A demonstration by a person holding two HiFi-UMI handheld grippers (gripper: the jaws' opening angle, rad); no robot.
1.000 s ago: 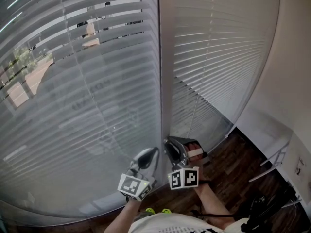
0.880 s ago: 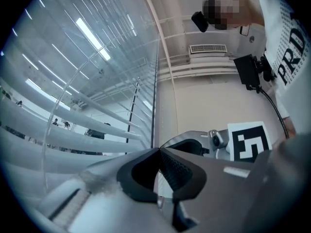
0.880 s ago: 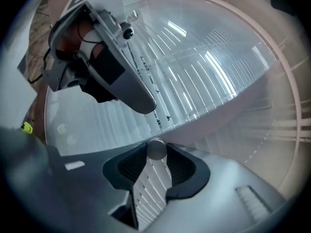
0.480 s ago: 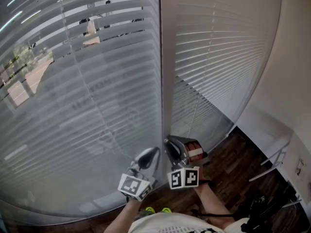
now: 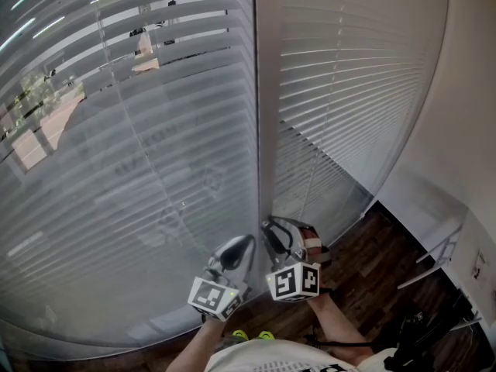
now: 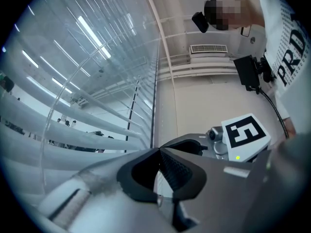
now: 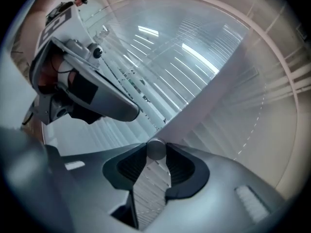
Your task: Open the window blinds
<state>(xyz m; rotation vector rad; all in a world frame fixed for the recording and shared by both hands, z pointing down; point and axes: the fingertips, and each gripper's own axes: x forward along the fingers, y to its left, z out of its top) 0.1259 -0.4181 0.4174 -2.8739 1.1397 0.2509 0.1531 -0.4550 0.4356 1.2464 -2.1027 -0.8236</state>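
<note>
White slatted blinds hang over the left window (image 5: 139,169) and the right window (image 5: 349,91), with a grey mullion (image 5: 267,130) between them. Through the partly tilted left slats I see the street outside. My right gripper (image 5: 273,229) is low in front of the mullion, shut on the round grey end of the tilt wand (image 7: 156,149), which sits between the pads (image 7: 177,166). Beside it, to the left, my left gripper (image 5: 245,244) points up at the blinds; its jaws (image 6: 159,152) meet with nothing visible between them.
Dark wooden floor (image 5: 372,285) runs below the windows. A white wall (image 5: 465,130) closes the right side, with a white rack (image 5: 434,258) and black equipment (image 5: 418,332) at its foot. The person's shoes (image 5: 248,336) stand near the glass.
The right gripper has turned slightly on the wand, and the left blind's slats show somewhat wider gaps with more of the outside. The left gripper has stayed put.
</note>
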